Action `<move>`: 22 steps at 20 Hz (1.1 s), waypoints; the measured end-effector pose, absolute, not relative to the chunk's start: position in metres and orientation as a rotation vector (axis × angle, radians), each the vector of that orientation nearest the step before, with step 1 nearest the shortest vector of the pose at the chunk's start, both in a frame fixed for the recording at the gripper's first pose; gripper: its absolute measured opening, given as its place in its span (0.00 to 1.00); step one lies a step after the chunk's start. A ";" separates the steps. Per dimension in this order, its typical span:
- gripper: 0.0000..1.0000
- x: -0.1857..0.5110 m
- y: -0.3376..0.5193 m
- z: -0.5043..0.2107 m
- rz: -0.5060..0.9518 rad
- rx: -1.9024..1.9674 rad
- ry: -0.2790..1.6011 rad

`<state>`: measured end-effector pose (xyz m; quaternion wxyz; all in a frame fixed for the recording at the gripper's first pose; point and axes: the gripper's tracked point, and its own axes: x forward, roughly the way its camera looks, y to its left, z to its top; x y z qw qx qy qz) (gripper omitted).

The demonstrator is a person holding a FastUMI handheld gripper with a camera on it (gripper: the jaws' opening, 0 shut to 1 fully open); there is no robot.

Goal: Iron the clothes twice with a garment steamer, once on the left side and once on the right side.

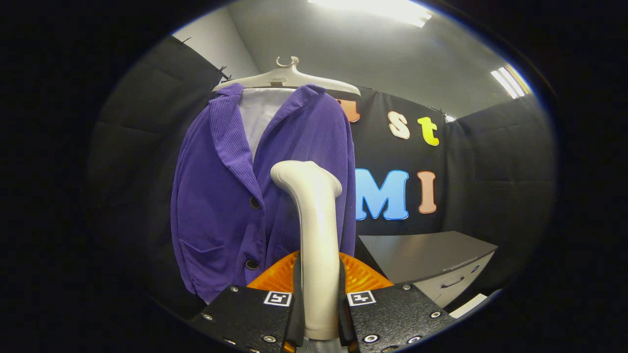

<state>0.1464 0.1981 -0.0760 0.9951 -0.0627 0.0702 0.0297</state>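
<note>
Purple corduroy jacket (221, 196) hangs from a pale hanger (289, 78) against the booth's black wall, its front open over a white lining and facing the camera. Just before it, a garment steamer (316, 235) stands upright, its long handle running vertically between the fingers of the hand-held gripper (319, 304), its head curving over toward the jacket. Both fingers press on the handle's sides, clamped tight. A grey cabinet (431, 264) sits off to the right.
</note>
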 end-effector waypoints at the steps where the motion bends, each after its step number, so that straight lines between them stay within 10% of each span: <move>1: 0.27 0.144 0.196 -0.083 0.062 -0.129 0.151; 22: 0.27 0.075 0.175 -0.239 0.118 -0.193 0.432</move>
